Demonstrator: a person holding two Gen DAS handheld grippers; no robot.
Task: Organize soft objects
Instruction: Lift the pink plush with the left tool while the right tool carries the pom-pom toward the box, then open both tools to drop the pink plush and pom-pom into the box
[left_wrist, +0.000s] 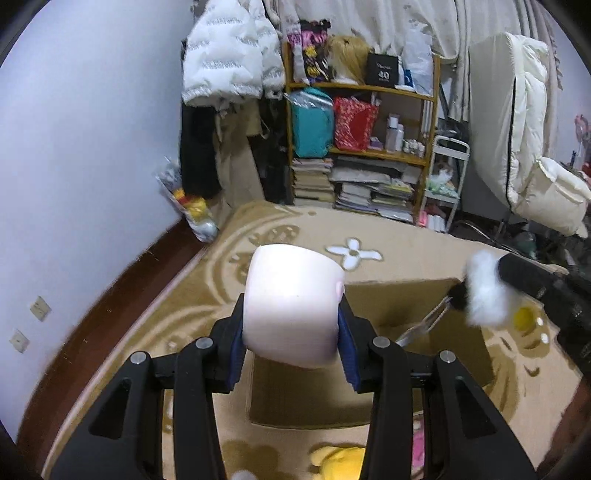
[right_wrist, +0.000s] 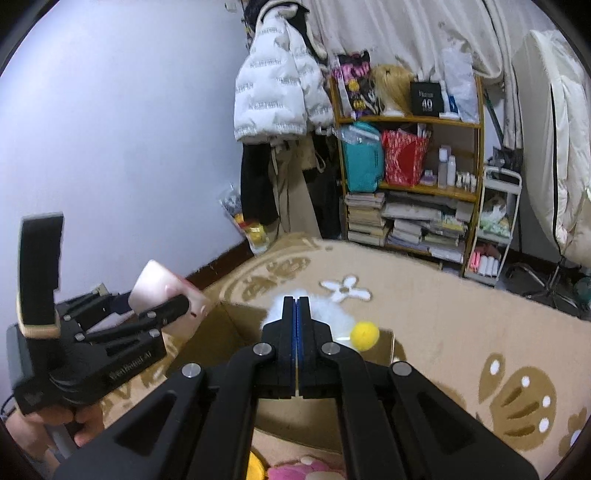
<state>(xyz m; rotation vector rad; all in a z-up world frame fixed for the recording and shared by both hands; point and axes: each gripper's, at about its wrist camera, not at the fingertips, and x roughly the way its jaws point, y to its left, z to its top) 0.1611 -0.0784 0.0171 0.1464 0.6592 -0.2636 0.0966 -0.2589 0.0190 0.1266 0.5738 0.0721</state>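
A pale pink plush cushion (left_wrist: 291, 310) is gripped by the left gripper (left_wrist: 291, 325), held above the near-left edge of the cardboard box (left_wrist: 424, 317). A white fluffy toy w/ yellow pompom (right_wrist: 364, 334) is clamped by the right gripper (right_wrist: 296, 314), jaws closed, over the box's far side.
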